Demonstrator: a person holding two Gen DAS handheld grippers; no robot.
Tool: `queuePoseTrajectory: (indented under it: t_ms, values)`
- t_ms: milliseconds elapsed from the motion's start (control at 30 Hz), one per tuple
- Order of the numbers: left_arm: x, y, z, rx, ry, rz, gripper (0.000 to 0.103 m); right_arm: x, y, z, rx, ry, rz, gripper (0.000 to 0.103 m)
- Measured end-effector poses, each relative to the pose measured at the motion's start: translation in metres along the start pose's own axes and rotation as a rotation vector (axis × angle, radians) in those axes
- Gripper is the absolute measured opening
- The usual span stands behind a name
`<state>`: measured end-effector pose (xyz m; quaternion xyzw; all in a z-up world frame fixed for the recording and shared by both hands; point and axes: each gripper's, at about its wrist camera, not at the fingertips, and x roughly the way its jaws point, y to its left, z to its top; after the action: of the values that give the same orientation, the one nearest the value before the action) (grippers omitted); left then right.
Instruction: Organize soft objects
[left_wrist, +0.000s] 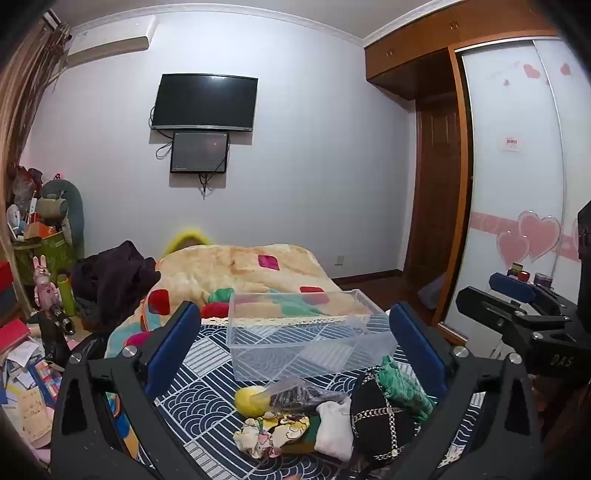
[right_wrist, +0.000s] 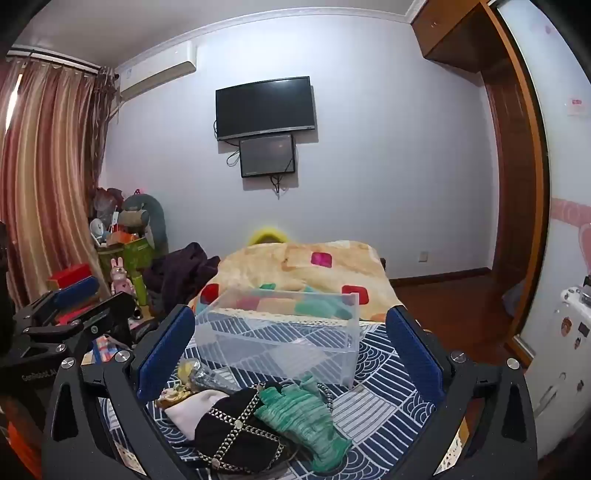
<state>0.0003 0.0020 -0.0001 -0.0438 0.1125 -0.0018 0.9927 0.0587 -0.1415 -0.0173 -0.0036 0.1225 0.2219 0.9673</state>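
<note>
Our left claw (left_wrist: 295, 350) stands with its blue pads spread wide and nothing between them; our right claw (right_wrist: 288, 354) is the same, spread wide and empty. Both hover above the bed, tipped a little downward, neither touching anything.

Straight below and in front of both claws, low in the middle of each frame, lies the pile of soft things on the blue patterned bedspread (left_wrist: 207, 402). In the left wrist view the pile sits lower centre to lower right: a yellow ball (left_wrist: 249, 400), a clear bag with dark fabric (left_wrist: 299, 397), a floral cloth (left_wrist: 271, 434), a white cloth (left_wrist: 334, 428), a black pouch with chain trim (left_wrist: 380, 421) and a green glove (left_wrist: 402, 387). In the right wrist view the green glove (right_wrist: 306, 417) lies nearest the middle, its long axis running from upper left to lower right, resting partly on the black pouch (right_wrist: 236, 435).

Just beyond the pile, mid-frame, stands the clear plastic bin (left_wrist: 299, 332), empty, its long side running across the picture.

We judge the right claw better placed for the glove, the left for the ball and floral cloth; either way the bin lies directly ahead.
</note>
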Motion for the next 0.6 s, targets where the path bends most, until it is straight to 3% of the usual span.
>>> queuePoseTrajectory:
  t_ms: [600]
  values:
    - [0.0005, -0.0005, 0.0015, 0.012, -0.016, 0.0, 0.103, -0.0025, 0.0003, 0.0007, 0.009, 0.005, 0.006, 0.103]
